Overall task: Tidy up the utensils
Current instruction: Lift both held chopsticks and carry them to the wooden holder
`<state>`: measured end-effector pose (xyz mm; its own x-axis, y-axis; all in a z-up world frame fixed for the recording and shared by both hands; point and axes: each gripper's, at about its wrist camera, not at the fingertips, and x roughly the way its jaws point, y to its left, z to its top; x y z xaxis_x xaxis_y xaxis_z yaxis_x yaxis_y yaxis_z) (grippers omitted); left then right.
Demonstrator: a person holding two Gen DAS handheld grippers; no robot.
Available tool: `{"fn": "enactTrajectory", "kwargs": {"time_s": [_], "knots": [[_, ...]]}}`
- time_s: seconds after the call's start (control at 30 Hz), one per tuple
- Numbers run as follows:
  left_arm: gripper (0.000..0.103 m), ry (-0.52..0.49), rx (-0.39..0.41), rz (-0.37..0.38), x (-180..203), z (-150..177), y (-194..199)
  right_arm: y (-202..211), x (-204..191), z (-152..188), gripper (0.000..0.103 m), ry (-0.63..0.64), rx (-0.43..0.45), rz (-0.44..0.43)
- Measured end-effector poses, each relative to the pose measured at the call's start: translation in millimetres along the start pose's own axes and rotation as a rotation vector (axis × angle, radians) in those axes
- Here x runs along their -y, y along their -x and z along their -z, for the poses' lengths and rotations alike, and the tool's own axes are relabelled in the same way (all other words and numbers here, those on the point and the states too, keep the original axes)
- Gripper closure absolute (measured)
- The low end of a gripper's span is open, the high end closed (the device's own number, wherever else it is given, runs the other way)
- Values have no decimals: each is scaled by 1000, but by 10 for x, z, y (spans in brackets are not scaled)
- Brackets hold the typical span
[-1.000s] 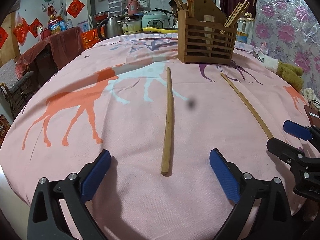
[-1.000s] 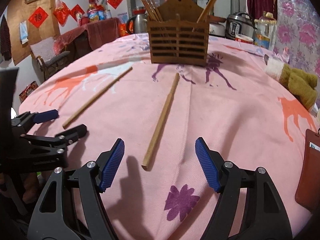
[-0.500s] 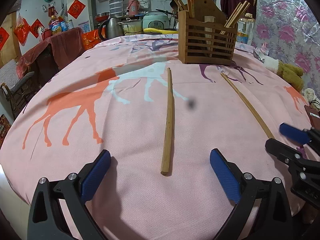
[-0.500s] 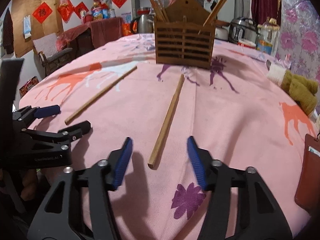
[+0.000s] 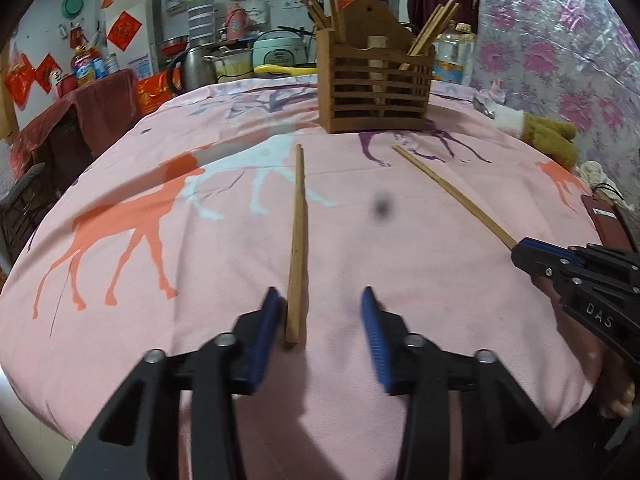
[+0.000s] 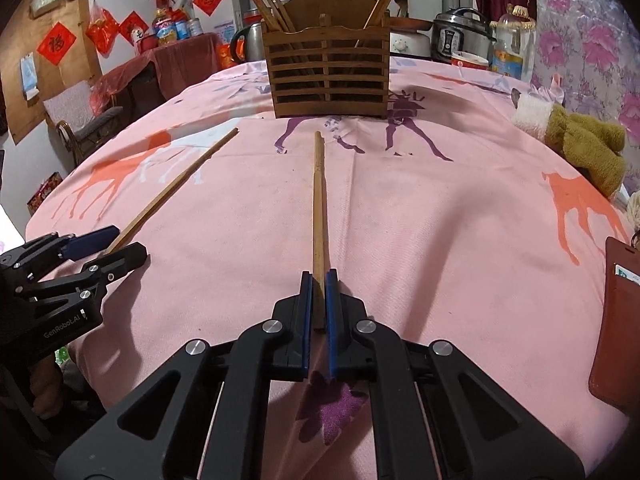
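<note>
Two long wooden chopsticks lie on the pink animal-print table, pointing from its near edge toward the slatted wooden holder (image 6: pixel 328 76) at the far edge. The right gripper (image 6: pixel 319 300) has just clamped its fingers on one chopstick (image 6: pixel 318 200). The left gripper (image 5: pixel 320 324), fingers narrowing, touches the other chopstick (image 5: pixel 298 232) with one pad only; both end grips could let the sticks pivot or slip.

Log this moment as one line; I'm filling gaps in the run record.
right claw: shut on chopstick | left claw: closing around second chopstick, not yet clamped | holder: upright, far end
</note>
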<state>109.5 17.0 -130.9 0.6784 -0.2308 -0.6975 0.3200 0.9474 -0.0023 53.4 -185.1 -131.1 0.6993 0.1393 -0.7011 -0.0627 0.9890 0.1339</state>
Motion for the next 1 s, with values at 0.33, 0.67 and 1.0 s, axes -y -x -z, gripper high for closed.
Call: {"fn": "enactTrajectory", "kwargs": {"time_s": [0.33, 0.67, 1.0], "knots": [[96, 54, -3, 81, -83, -106, 116, 108, -7, -16, 97, -6, 42, 14], [97, 28, 80, 60, -72, -635, 590, 614, 98, -380, 97, -54, 202, 0], [97, 7, 164, 111, -18, -1344, 878, 1007, 128, -956, 97, -44, 324, -24]]}}
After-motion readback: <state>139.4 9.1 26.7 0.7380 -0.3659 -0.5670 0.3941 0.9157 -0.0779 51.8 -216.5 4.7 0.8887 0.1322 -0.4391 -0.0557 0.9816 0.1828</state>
